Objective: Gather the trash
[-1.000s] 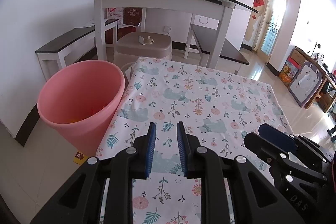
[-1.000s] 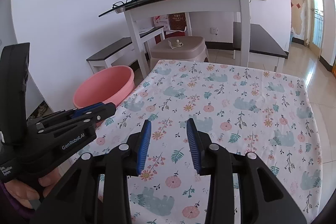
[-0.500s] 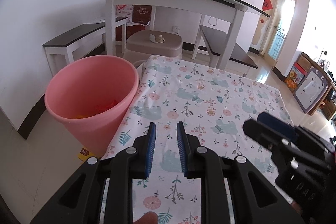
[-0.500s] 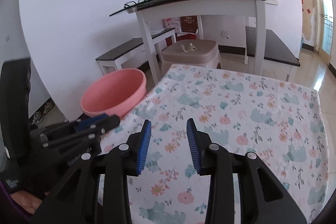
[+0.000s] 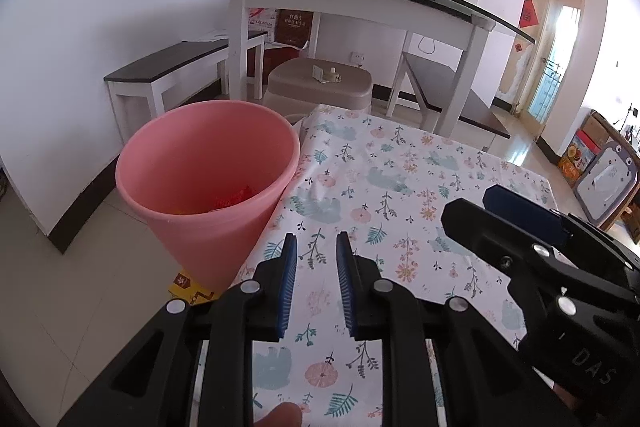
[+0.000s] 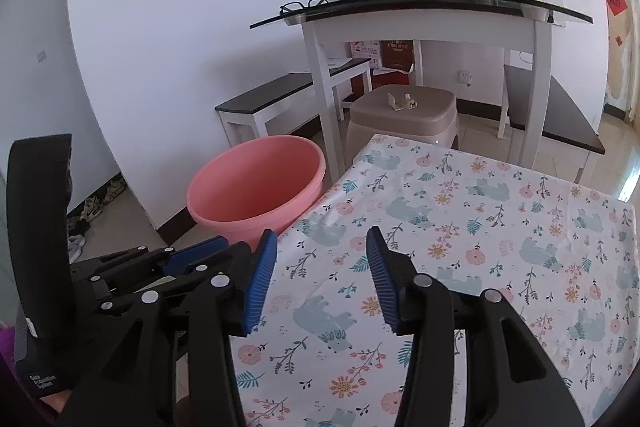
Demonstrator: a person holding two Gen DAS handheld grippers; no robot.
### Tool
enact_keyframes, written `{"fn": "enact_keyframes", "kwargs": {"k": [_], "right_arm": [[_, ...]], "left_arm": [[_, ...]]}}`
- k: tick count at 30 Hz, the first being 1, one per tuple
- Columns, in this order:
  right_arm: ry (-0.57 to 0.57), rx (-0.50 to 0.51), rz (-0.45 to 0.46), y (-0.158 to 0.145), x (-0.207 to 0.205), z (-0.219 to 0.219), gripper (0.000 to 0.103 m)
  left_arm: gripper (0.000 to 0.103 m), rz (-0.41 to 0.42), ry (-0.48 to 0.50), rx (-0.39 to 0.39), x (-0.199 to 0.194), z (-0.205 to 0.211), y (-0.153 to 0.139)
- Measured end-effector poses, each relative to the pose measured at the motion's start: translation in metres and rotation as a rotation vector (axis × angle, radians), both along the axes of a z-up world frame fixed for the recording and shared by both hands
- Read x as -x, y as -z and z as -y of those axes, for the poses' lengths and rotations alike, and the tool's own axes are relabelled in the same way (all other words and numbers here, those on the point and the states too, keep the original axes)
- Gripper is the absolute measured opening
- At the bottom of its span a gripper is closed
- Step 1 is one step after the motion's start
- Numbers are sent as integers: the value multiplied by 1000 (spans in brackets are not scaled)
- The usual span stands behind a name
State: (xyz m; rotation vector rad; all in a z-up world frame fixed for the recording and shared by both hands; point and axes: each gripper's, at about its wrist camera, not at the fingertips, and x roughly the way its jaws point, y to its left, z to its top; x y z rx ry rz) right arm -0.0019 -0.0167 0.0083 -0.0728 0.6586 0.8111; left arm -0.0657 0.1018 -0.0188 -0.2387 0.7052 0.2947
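No trash is being seen on the flower-printed tablecloth [image 6: 500, 227]. Red and orange scraps, possibly wrappers, are lying inside the round pink plastic bin [image 5: 208, 183] at left. The left gripper [image 5: 316, 287] is being held parted, empty; the right gripper [image 6: 320, 279] is being opened, empty.

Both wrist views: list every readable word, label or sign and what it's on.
"DAS": right tool, on its body, seen in the left wrist view.
"LELECHA": white box under the glass-top table.
Small white print on the left tool body: too small to read.
Red wall hangings and dark red box: characters blurred.
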Motion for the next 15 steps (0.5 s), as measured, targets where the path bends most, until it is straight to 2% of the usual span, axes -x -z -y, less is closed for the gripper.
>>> {"fn": "enact_keyframes", "kwargs": {"k": [5, 10, 15], "right_arm": [[42, 3, 19, 0, 2, 7, 47], [98, -3, -6, 5, -3, 20, 47], [105, 1, -11, 9, -1, 23, 47]], "left_arm": [[19, 6, 1, -11, 0, 1, -1], [19, -10, 5, -3, -2, 3, 0], [19, -11, 5, -5, -2, 4, 0]]}}
